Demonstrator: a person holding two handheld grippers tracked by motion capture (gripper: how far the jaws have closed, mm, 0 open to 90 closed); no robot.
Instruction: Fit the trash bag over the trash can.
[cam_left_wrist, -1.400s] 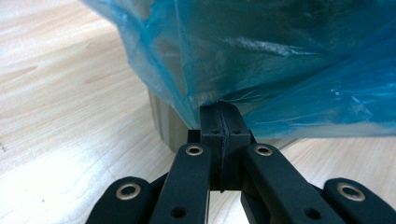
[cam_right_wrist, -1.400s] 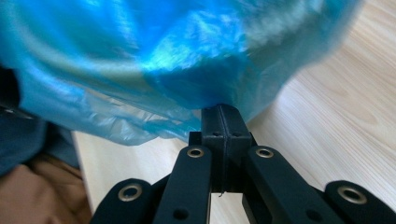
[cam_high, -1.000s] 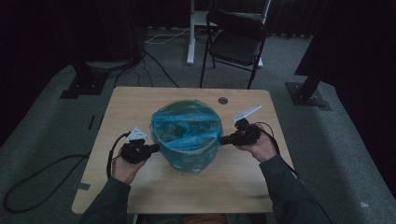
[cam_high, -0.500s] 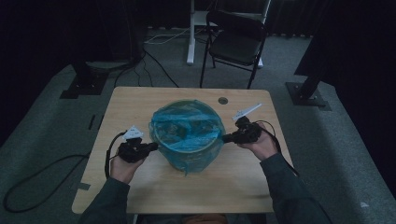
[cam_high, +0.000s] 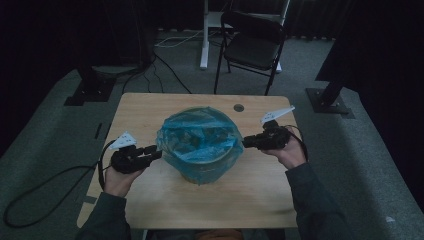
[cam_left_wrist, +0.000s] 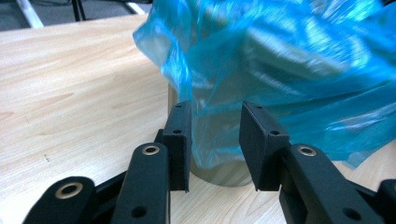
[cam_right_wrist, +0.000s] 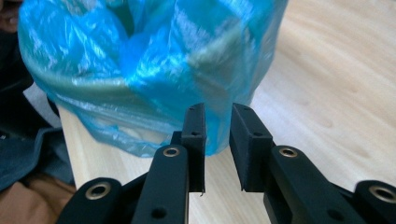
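Observation:
A round bin (cam_high: 204, 174) stands in the middle of the wooden table (cam_high: 145, 112), lined with a blue plastic bag (cam_high: 196, 131) whose edge is folded out over the rim and hangs down the sides. My left gripper (cam_high: 156, 152) points at the bin's left side. In the left gripper view it (cam_left_wrist: 215, 112) is open, the bag's hanging hem (cam_left_wrist: 289, 70) and the beige bin wall (cam_left_wrist: 219, 175) showing just beyond the gap. My right gripper (cam_high: 246, 142) points at the right side. Its jaws (cam_right_wrist: 218, 112) stand narrowly open with the bag's lower edge (cam_right_wrist: 140, 60) in the gap.
A black folding chair (cam_high: 252, 47) and a white stand leg (cam_high: 204, 35) are on the floor beyond the table. A small round grommet (cam_high: 239, 107) sits near the table's far edge. Cables trail on the floor at the left.
Both grippers have drawn slightly outward from the bin's sides. The bin and bag look unchanged.

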